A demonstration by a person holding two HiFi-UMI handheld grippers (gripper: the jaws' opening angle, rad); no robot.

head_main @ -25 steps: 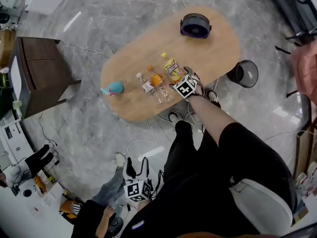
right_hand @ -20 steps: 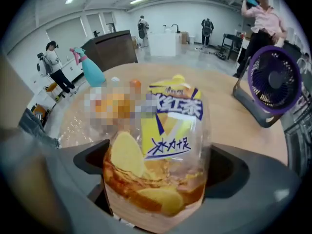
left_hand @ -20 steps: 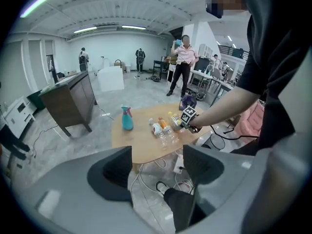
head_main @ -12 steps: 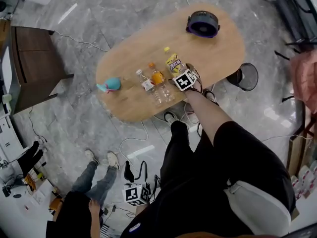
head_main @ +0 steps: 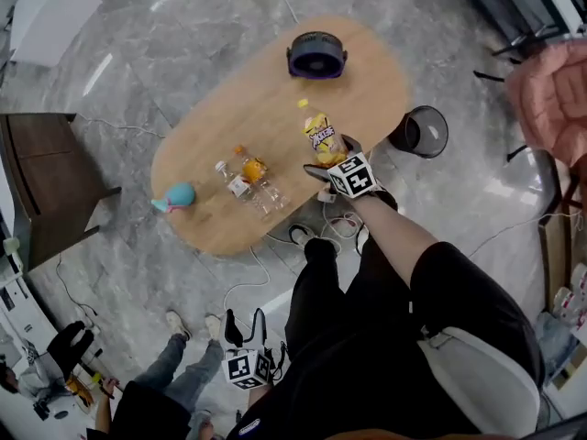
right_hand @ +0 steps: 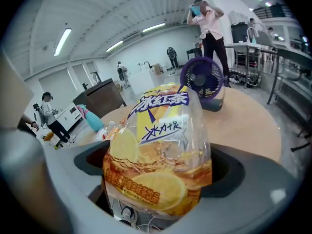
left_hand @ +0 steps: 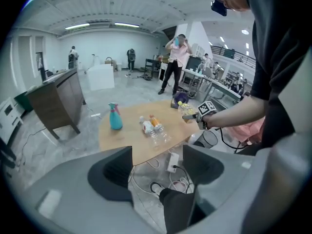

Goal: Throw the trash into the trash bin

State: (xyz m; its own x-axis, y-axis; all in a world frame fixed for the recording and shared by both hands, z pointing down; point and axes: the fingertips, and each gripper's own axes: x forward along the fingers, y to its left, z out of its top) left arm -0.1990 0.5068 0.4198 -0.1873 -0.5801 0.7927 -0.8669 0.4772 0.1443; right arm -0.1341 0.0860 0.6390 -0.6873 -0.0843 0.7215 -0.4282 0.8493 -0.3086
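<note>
Yellow-labelled drink bottle [right_hand: 156,150], lemon slices printed on it, sits right in the right gripper [right_hand: 158,174]. The jaws are spread really wide around its fat body and gripping it on both sides. They've just been opening a touch, with the bottle filling the whole gap between them. From the head view the bottle pokes out past the gripper's tips, over the near edge of the wooden table [head_main: 275,90].

Black mesh trash bin [head_main: 408,136] stands on the floor off to the right of that gripper and a bit beyond it, just beside the table's edge, apart from the bottle. Straight ahead of the right gripper, past the bottle, there's a purple fan [right_hand: 204,84] on the tabletop. Off to its left lie two more clear bottles [head_main: 249,178] side by side, and further left again a teal spray bottle [head_main: 174,197].

Left gripper [left_hand: 156,167] is hanging low by the person's leg, jaws apart and holding nothing. Between them you only see grey floor, a white power strip [left_hand: 173,162] with cables, and a dark trouser leg [left_hand: 178,208]. The table is well ahead of it and higher up.
</note>
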